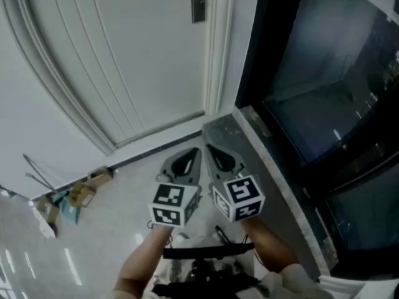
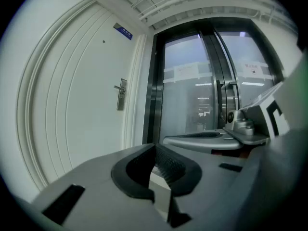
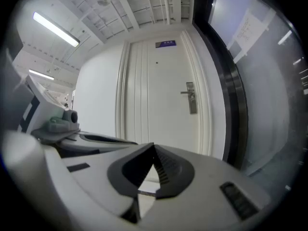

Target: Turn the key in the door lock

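The silver metal lock plate with its lever handle (image 1: pixel 198 2) is sitting at the right-hand edge of the white panelled door (image 1: pixel 124 61), at the top of the head view and well apart from both tools; any key in it is too small to make out. A small blue sign (image 3: pixel 165 44) is hanging above the door, and a dark glass wall (image 1: pixel 330 73) is standing to the right of the frame, behind a grey speckled stone sill (image 1: pixel 262 148). Scraps of cardboard and packaging (image 1: pixel 68 198) are lying on the pale glossy floor (image 1: pixel 124 185) to the left. The grey left gripper (image 2: pixel 155 150) and grey right gripper (image 3: pixel 154 150) are hovering side by side, aiming towards the door, each with its jaws pressed together on nothing.
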